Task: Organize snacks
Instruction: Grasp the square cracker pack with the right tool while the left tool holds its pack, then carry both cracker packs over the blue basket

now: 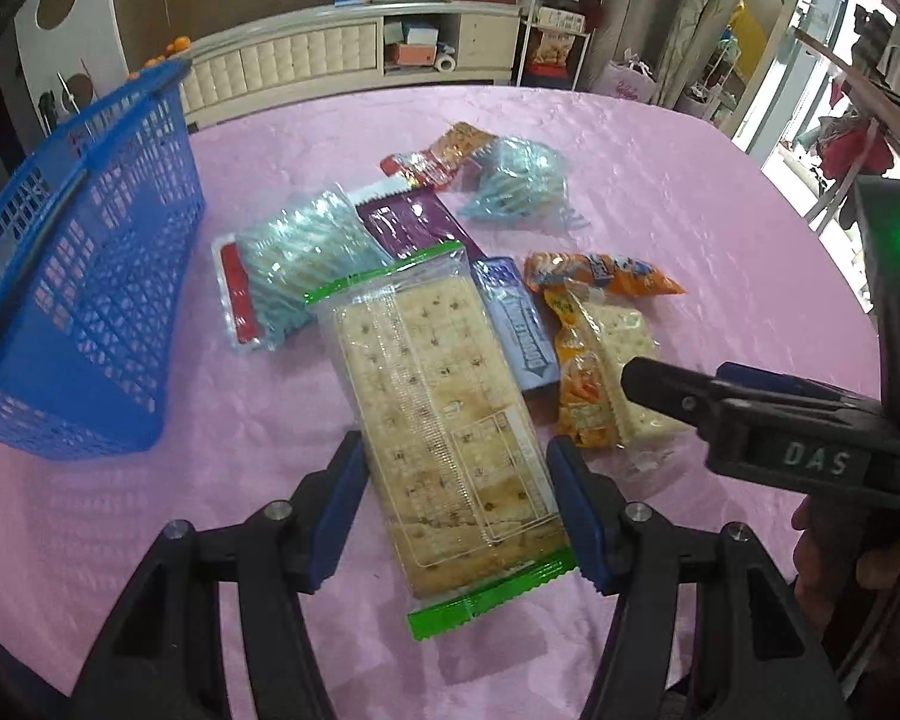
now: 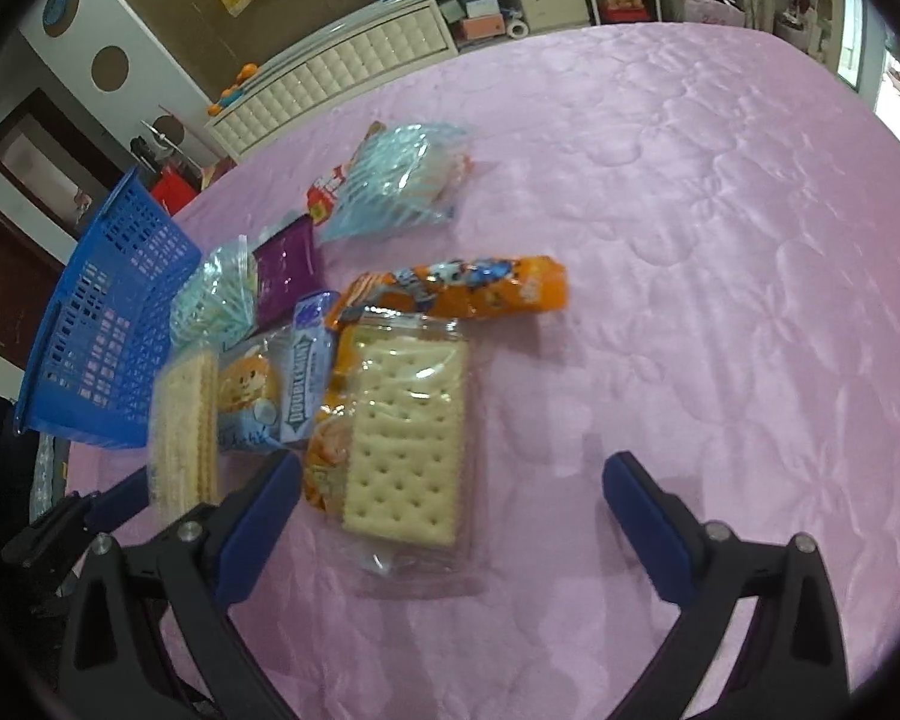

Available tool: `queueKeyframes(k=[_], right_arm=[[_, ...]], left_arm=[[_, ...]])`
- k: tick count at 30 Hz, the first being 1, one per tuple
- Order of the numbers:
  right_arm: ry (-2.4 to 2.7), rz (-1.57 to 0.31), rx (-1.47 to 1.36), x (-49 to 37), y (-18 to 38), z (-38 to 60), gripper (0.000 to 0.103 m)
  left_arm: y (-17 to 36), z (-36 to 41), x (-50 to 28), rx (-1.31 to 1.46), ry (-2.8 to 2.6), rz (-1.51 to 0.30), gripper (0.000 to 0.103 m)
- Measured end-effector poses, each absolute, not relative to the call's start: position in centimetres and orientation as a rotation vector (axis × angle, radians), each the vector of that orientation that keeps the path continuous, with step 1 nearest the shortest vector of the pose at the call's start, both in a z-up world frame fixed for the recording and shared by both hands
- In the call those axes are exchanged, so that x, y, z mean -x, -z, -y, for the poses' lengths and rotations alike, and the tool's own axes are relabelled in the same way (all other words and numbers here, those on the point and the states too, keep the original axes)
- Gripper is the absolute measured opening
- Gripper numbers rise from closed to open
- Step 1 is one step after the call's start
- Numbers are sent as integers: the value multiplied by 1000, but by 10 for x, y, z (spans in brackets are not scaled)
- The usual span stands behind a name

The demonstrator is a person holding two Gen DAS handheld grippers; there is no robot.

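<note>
My left gripper (image 1: 459,486) is shut on a clear, green-edged cracker pack (image 1: 444,414), with a blue pad on each long side. In the right wrist view that pack (image 2: 186,420) shows edge-on, lifted off the cloth next to the pile. My right gripper (image 2: 453,474) is open above a smaller cracker pack with an orange wrapper (image 2: 405,438), and its pads are well apart from the pack. The same gripper (image 1: 690,378) comes in from the right in the left wrist view. A blue mesh basket (image 1: 90,276) stands at the left.
More snacks lie on the pink tablecloth (image 2: 720,300): an orange packet (image 2: 480,288), a Doublemint gum pack (image 2: 306,372), a purple packet (image 1: 408,222), two light-blue striped bags (image 1: 306,258) and a red packet (image 1: 432,156). A white cabinet stands beyond the table.
</note>
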State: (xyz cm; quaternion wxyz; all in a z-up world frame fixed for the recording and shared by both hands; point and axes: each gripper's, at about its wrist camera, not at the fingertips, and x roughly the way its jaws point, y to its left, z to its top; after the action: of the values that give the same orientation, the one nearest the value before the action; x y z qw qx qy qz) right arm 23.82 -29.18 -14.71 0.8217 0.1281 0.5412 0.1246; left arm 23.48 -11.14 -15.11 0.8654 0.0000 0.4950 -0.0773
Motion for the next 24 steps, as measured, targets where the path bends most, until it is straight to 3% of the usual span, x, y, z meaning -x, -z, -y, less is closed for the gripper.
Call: queueKeyframes(k=[6,10,11,24], right_arm=[[-276,-1161,-182,-241,152,275,81],[-294,-1153,-176,-240,151,274,53],[-298,-1153,-178,-239,150,275,51],[-327,-1044,-139,-193,81,270,50]], left_arm=[[156,105,-239,15,165,-1047,58],[157,103,-236,25,168,-1051,58],[156,103,-235,25,171,-1050,58],[95,86,-186,21,194,-921,58]])
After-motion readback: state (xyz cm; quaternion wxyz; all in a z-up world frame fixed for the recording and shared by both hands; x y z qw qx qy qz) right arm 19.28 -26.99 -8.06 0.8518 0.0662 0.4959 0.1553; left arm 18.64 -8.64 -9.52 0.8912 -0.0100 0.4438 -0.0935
